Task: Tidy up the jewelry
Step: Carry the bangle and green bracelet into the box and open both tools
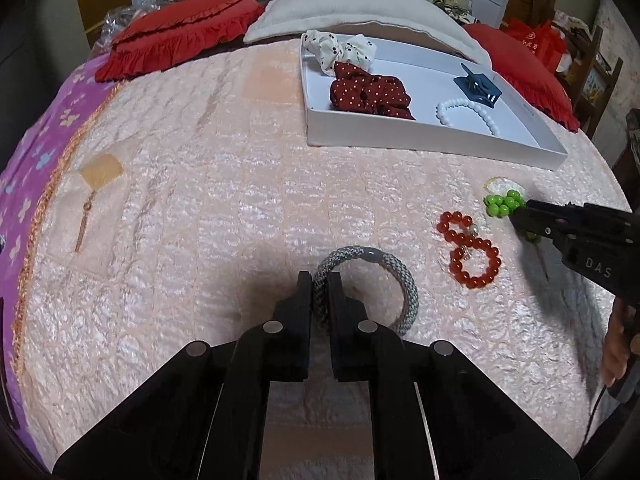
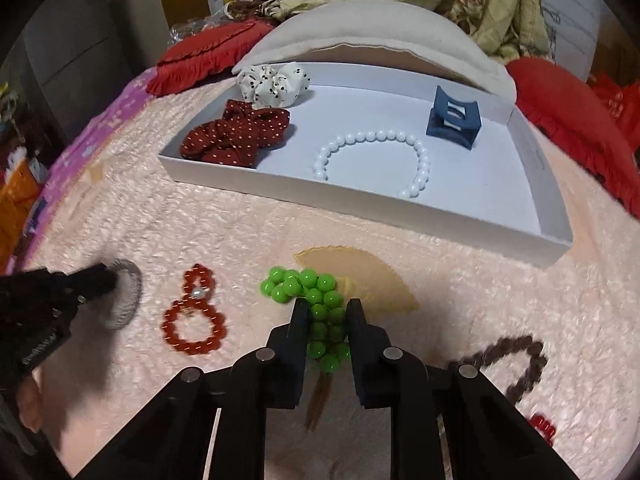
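My left gripper (image 1: pixel 320 280) is shut on a grey woven bangle (image 1: pixel 384 268) lying on the pink bedspread; it also shows in the right wrist view (image 2: pixel 128 292). My right gripper (image 2: pixel 328 308) is closed around a bunch of green beads (image 2: pixel 316 300), which also shows in the left wrist view (image 1: pixel 502 202). A red bead bracelet (image 1: pixel 472 250) lies twisted between the two. A white tray (image 1: pixel 420 142) holds a white scrunchie (image 1: pixel 340 50), a red dotted scrunchie (image 1: pixel 368 92), a blue hair claw (image 1: pixel 476 86) and a white bead bracelet (image 1: pixel 468 114).
A brown bead strand (image 2: pixel 516 364) and a small red item (image 2: pixel 542 426) lie right of my right gripper. Red pillows (image 1: pixel 180 32) and a cream cushion (image 1: pixel 360 8) lie behind the tray. A purple sheet (image 1: pixel 28 168) edges the bed on the left.
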{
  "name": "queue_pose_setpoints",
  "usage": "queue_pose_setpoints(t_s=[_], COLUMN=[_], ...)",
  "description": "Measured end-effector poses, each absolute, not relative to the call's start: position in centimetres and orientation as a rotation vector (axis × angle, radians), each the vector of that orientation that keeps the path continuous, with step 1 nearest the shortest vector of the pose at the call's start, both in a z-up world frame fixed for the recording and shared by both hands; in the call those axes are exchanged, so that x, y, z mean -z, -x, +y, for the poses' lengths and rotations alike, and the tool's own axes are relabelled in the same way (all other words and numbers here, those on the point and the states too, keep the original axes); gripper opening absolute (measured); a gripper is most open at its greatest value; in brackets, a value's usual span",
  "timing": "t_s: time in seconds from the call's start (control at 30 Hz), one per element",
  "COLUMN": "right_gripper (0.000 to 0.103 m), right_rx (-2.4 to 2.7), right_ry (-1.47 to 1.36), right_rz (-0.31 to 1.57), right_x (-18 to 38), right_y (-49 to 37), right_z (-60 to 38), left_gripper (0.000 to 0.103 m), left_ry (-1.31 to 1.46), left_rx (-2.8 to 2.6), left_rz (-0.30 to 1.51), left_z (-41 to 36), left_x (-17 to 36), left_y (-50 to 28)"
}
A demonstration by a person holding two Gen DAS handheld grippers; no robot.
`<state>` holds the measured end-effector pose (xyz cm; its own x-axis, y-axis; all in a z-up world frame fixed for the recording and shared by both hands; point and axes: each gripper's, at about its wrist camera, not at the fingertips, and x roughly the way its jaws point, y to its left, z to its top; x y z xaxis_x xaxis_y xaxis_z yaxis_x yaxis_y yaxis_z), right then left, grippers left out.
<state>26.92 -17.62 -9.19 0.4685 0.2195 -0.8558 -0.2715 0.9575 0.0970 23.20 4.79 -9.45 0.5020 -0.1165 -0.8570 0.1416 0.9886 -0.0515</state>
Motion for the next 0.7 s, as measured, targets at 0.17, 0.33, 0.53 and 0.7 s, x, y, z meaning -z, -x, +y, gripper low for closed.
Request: queue_pose_setpoints(t_s=[0.17, 0.33, 0.53, 0.7], right_gripper=[0.018, 0.001, 0.001, 0.026], right_rx=[-0.317, -0.332, -0.342, -0.316], right_ry=[-0.017, -0.104, -0.111, 0.004], right_rz=[1.001, 0.967, 0.944, 1.016], right_x=[7.1, 4.7, 2.7, 5.1], right_y=[-24.7, -22.8, -21.2, -20.9], right_z=[-18.5, -19.8, -20.7, -19.6], left_gripper=[0.006, 0.006, 0.006, 0.006], left_ry=[0.007, 0.034, 0.023, 0.028], left_rx=[0.157, 0.185, 0.205, 0.198], left_rz=[1.009, 0.943, 0.890, 0.890], left_z=[4.9, 4.8, 4.2, 4.4], left_x=[7.6, 4.1, 1.3, 1.0], left_y=[-21.4, -18.9, -17.0, -16.3])
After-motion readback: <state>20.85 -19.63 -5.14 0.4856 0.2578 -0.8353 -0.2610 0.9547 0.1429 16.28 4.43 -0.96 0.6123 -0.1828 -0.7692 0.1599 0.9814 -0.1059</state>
